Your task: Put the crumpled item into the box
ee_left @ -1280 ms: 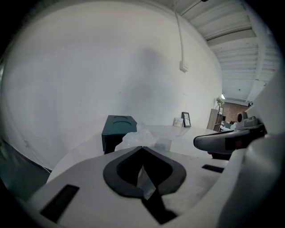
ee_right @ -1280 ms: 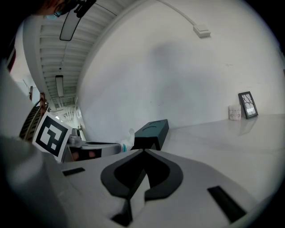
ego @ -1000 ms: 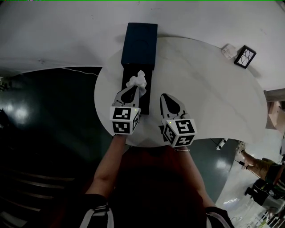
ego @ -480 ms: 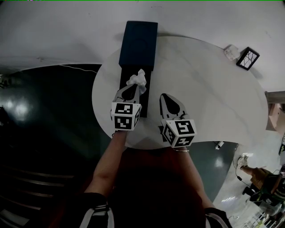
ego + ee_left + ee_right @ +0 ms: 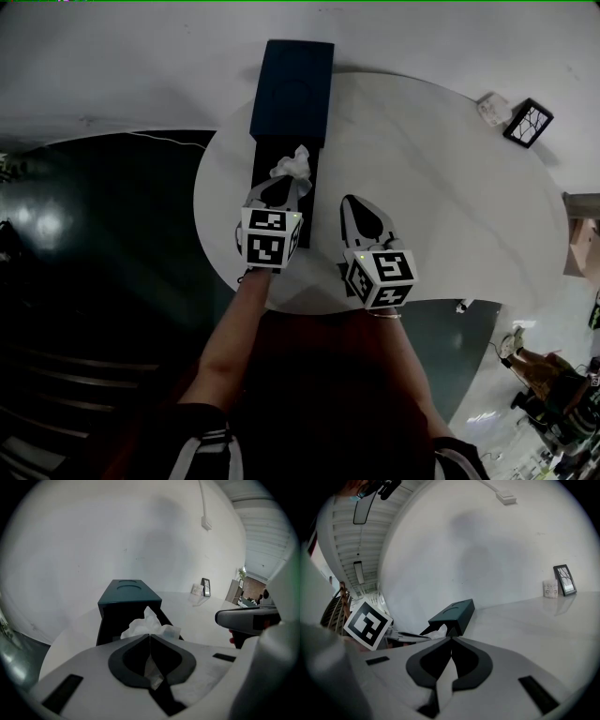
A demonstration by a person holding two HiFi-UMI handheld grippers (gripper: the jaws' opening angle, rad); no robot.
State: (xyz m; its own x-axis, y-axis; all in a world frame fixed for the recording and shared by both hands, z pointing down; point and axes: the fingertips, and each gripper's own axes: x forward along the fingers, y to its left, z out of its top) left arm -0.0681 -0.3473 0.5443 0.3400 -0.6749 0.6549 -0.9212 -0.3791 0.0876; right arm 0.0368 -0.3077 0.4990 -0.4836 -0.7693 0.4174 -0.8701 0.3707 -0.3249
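Clearly the left gripper (image 5: 149, 635) is the working one: its jaws are clamped on the crumpled tissue (image 5: 147, 626), which bulges out just past the tips toward the far side. The tissue is held right over the open, near end of the dark blue box (image 5: 292, 89) – not yet resting inside it, as far as I can judge. The box's long axis runs straight away from the person, in line with the left gripper, with its covered end farthest off. So the drop seems to call for a short push forward and down along that line, then letting go.

The right gripper (image 5: 451, 639) is pinched closed on nothing and sits beside the box, over the round white table (image 5: 441, 187), the farther of the two from the tissue.

No brand or readable writing shows on the box – only a faint oval mark on its top.
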